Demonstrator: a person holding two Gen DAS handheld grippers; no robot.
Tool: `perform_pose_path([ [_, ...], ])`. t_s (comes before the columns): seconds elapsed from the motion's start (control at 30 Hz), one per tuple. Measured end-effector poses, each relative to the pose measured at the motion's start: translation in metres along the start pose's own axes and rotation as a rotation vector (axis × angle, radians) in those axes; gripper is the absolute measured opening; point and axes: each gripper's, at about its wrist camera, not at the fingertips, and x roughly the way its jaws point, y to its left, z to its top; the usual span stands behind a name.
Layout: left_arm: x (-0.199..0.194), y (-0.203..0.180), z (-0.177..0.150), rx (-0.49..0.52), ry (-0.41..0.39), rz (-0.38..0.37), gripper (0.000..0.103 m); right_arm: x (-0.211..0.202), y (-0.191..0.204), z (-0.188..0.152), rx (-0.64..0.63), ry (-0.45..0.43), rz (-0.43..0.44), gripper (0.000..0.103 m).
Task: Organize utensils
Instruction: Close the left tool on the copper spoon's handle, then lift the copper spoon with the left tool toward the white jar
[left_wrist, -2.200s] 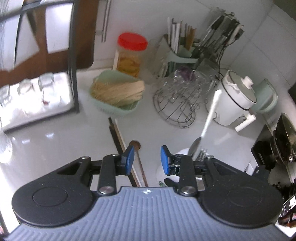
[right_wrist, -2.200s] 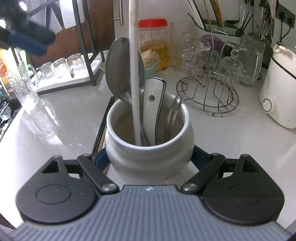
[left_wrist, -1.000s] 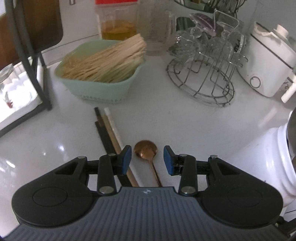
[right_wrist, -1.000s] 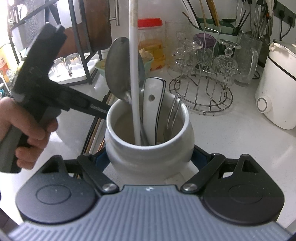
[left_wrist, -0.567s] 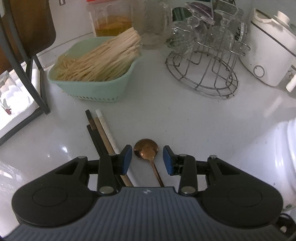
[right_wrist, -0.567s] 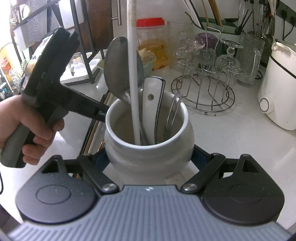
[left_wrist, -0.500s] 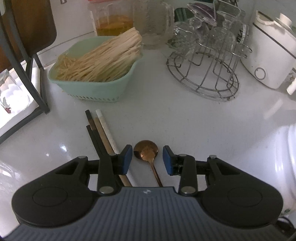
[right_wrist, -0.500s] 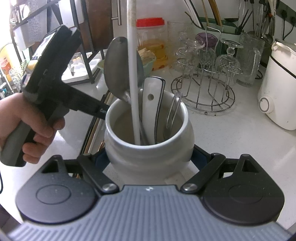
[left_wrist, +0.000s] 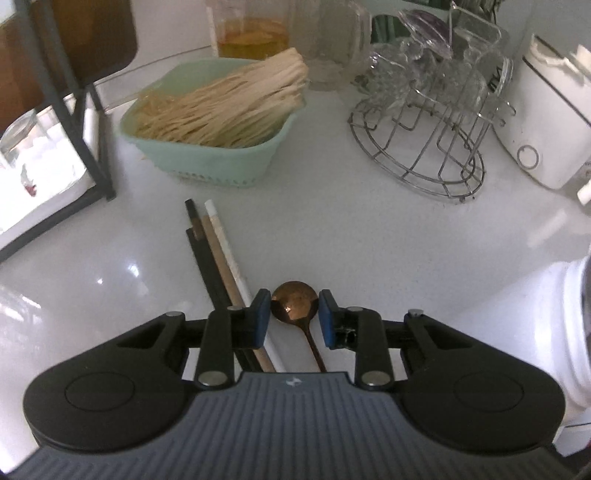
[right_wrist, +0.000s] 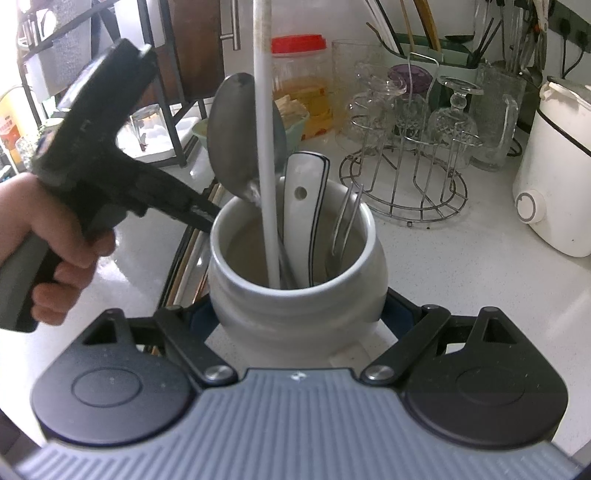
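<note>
A small copper-coloured spoon (left_wrist: 295, 305) lies flat on the white bench (left_wrist: 351, 236), its round, shiny bowl pointing away from the camera and its thin handle running back under the tool. The left hand-held gripper (left_wrist: 291, 317) has just been closing its jaws; the spoon's bowl sits between the blue pads (left_wrist: 260, 318), which stand close on either side, apart from it.

Just left of the spoon lie four chopsticks (left_wrist: 216, 254) side by side: two black, one brown, one white.

The right hand-held gripper (right_wrist: 295, 314) is clamped on a white ceramic utensil crock (right_wrist: 295, 295), its jaws pressed to the crock's two sides. Inside stand a large steel spoon (right_wrist: 240, 136) with its bowl up, a long white stick-like handle (right_wrist: 266, 147), a white ceramic spoon with a dark rim (right_wrist: 306, 206), and a steel utensil handle (right_wrist: 345, 221). A hand (right_wrist: 55, 266) grips the left tool to the crock's left.

Farther back, a mint-green basket (left_wrist: 236, 158) holds a bundle of pale sticks. A wire rack (left_wrist: 424, 147) carries upturned glasses; I cannot count them.
</note>
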Motion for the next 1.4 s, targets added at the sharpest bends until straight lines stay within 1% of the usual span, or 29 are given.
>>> perform_pose_path([
  [0.17,-0.018,-0.004,-0.008,0.005,-0.021,-0.003,0.032,0.000,0.000,0.001,-0.009,0.006,0.002,0.092],
  [0.3,-0.038,-0.005,-0.015,-0.010,-0.044,-0.009,0.032,0.000,0.000,0.002,-0.015,0.014,0.003,0.092],
  [0.47,-0.063,-0.009,-0.024,-0.016,-0.072,-0.015,0.032,0.005,0.005,-0.002,-0.058,0.038,-0.018,0.091],
  [0.6,-0.083,-0.009,-0.029,-0.023,-0.099,-0.018,0.032,0.005,0.004,-0.003,-0.040,0.044,-0.016,0.091],
  [0.63,-0.087,-0.009,-0.030,-0.025,-0.103,-0.021,0.016,0.005,0.004,-0.003,-0.039,0.044,-0.018,0.091],
  [0.67,-0.090,-0.009,-0.030,-0.029,-0.102,-0.023,0.004,0.005,0.005,-0.003,-0.040,0.042,-0.021,0.091],
  [0.77,-0.100,-0.008,-0.033,-0.040,-0.117,-0.032,0.004,0.005,0.006,-0.005,-0.037,0.031,-0.028,0.091],
  [0.87,-0.099,-0.008,-0.036,-0.036,-0.105,-0.030,0.004,0.005,0.007,-0.006,-0.034,0.028,-0.035,0.091],
  [1.0,-0.097,0.001,-0.041,-0.061,-0.100,-0.043,0.004,0.005,0.007,-0.005,-0.031,0.030,-0.035,0.091],
  [1.1,-0.092,0.011,-0.048,-0.084,-0.078,-0.074,0.005,0.006,0.006,-0.005,-0.030,0.030,-0.037,0.091],
  [1.23,-0.083,0.016,-0.053,-0.066,-0.062,-0.097,0.005,0.006,0.006,-0.005,-0.034,0.028,-0.034,0.091],
  [1.33,-0.072,0.014,-0.052,-0.057,-0.048,-0.119,0.006,0.006,0.003,-0.005,-0.023,0.028,-0.023,0.091],
  [1.4,-0.063,0.011,-0.050,-0.046,-0.038,-0.128,0.008,0.006,0.003,-0.005,-0.024,0.031,-0.027,0.091],
])
